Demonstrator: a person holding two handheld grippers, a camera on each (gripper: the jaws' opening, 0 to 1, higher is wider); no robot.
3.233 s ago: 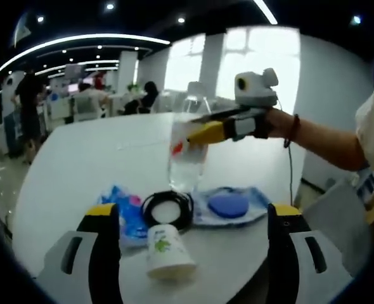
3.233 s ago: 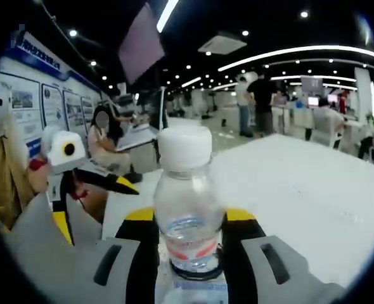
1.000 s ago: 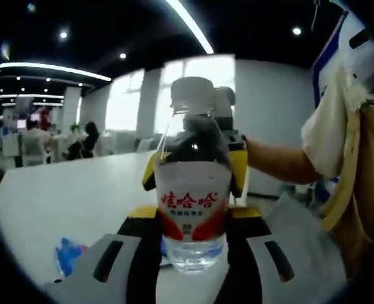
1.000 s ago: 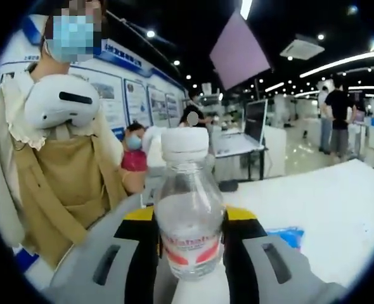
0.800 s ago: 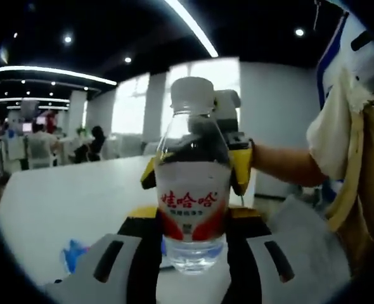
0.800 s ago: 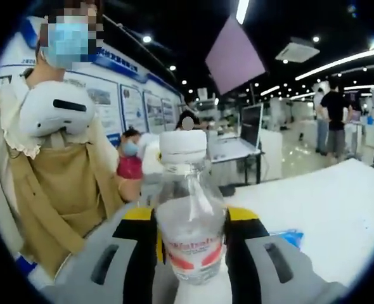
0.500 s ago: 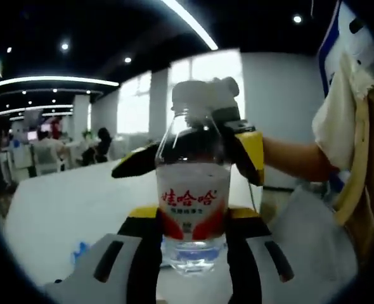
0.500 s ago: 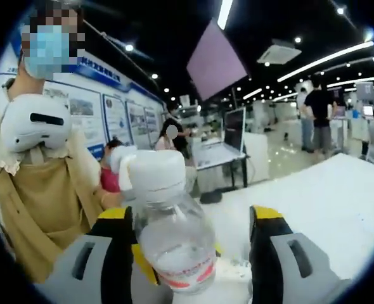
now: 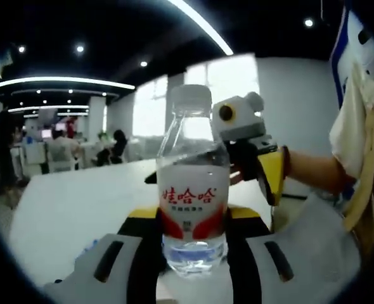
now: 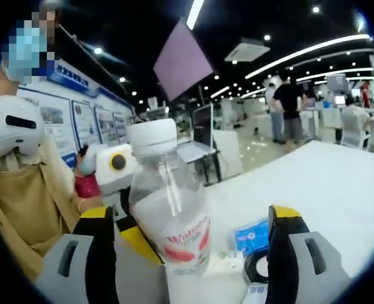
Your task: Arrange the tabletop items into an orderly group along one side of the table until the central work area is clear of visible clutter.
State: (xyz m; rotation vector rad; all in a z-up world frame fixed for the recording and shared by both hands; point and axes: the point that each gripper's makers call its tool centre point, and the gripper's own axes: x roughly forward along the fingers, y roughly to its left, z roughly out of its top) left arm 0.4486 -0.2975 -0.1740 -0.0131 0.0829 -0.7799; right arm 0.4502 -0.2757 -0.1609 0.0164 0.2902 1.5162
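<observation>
A clear water bottle [image 9: 193,190] with a white cap and a red-and-white label stands upright between the jaws of my left gripper [image 9: 193,223], which is shut on its lower body. Beyond it, a yellow finger [image 9: 272,176] of my right gripper is spread away from the bottle. In the right gripper view the same bottle [image 10: 168,215] stands left of centre inside my right gripper [image 10: 192,235], whose jaws are wide apart and touch nothing. A yellow finger [image 10: 138,244] of the left gripper presses the bottle from the left.
On the white table [image 10: 326,183] behind the bottle lie a blue packet [image 10: 250,234] and a black cable coil [image 10: 258,266]. A person in a tan apron [image 10: 22,209] stands close by the table edge. People and desks fill the far background.
The bottle has passed from right to left: my left gripper closed on it, then my right gripper opened, let go and drew back a little.
</observation>
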